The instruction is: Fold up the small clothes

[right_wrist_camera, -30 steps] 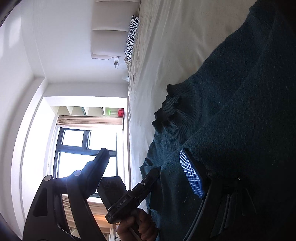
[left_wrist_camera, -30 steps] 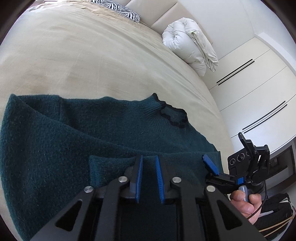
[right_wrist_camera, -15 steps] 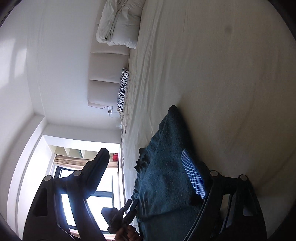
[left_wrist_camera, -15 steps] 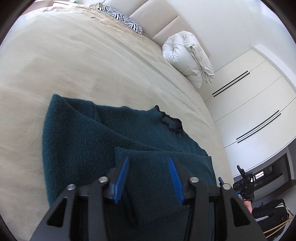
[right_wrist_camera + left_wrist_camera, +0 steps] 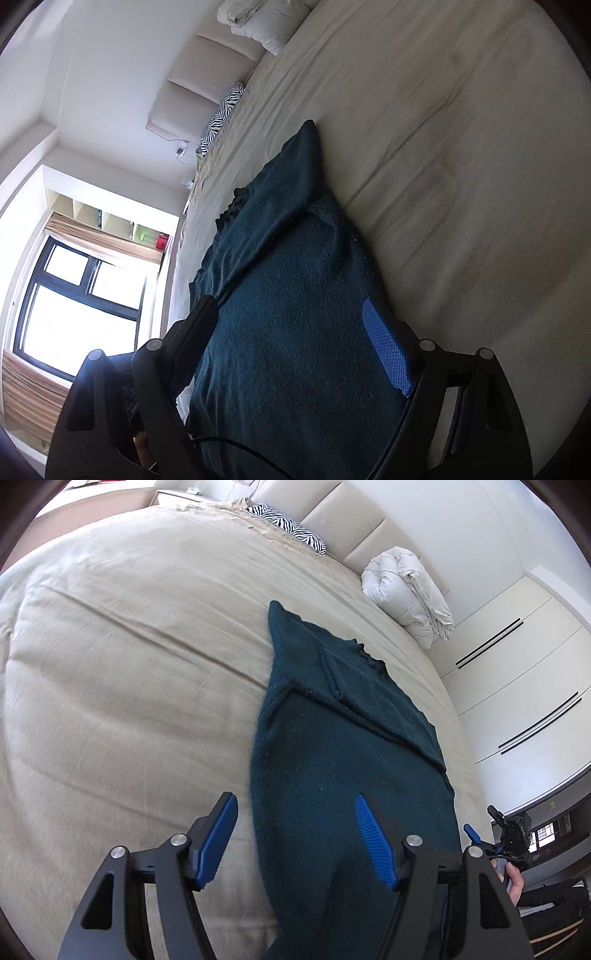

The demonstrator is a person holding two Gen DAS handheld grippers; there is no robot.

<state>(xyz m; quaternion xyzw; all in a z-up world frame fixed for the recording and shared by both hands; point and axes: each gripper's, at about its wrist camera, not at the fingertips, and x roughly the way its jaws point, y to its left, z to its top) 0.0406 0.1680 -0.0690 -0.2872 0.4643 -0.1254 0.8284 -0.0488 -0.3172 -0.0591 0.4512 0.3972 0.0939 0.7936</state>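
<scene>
Lying lengthwise on the bed (image 5: 110,657), the dark green sweater (image 5: 343,760) is partly folded. The left hand-held gripper (image 5: 295,842) is opening, nothing pinched; the right hand-held gripper (image 5: 295,332) is held apart. Next, an end probably must be gripped and folded over.

Dark teal knit sweater (image 5: 332,746), sleeve folded across, flat on the bed

Dark teal sweater (image 5: 343,760); beige bedspread (image 5: 129,664); zebra-striped pillow (image 5: 288,528).
</scene>
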